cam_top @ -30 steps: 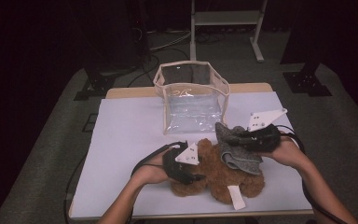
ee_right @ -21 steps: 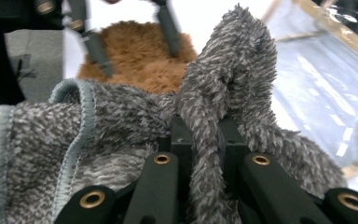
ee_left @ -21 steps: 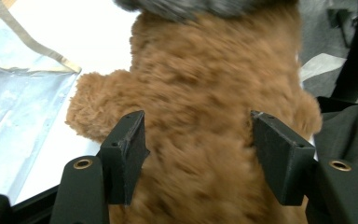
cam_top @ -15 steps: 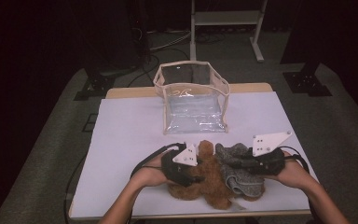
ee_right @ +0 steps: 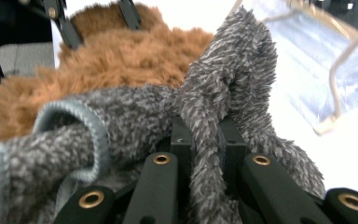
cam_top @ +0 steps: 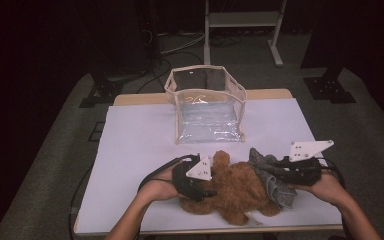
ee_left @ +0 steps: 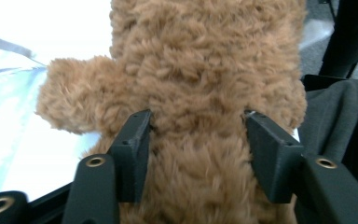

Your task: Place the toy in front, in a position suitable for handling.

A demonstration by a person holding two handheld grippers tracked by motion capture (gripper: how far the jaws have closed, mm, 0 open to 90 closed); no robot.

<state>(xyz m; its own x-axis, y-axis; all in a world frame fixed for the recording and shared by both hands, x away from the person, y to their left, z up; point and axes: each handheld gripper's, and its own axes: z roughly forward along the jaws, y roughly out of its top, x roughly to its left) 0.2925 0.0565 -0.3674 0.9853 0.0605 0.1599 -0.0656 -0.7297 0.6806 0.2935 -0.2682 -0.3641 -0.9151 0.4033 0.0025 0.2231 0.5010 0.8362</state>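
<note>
Since a second ago, your right gripper (cam_top: 275, 169) has carried the grey garment (cam_top: 274, 181) down beside the brown teddy bear (cam_top: 235, 190), jaws clamped on its fabric. Your left gripper (cam_top: 211, 186) lies level, jaws just reopening, straddling the bear's body near the table (cam_top: 140, 150) front. Its pads' contact is unclear.

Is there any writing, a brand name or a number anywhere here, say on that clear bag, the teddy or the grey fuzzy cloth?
No text can be read.
Clear bag: a faint pale mark on its back wall, too blurred to read as letters.
Brown plush toy: no tag or label visible.
Grey fuzzy garment: no label visible.
</note>
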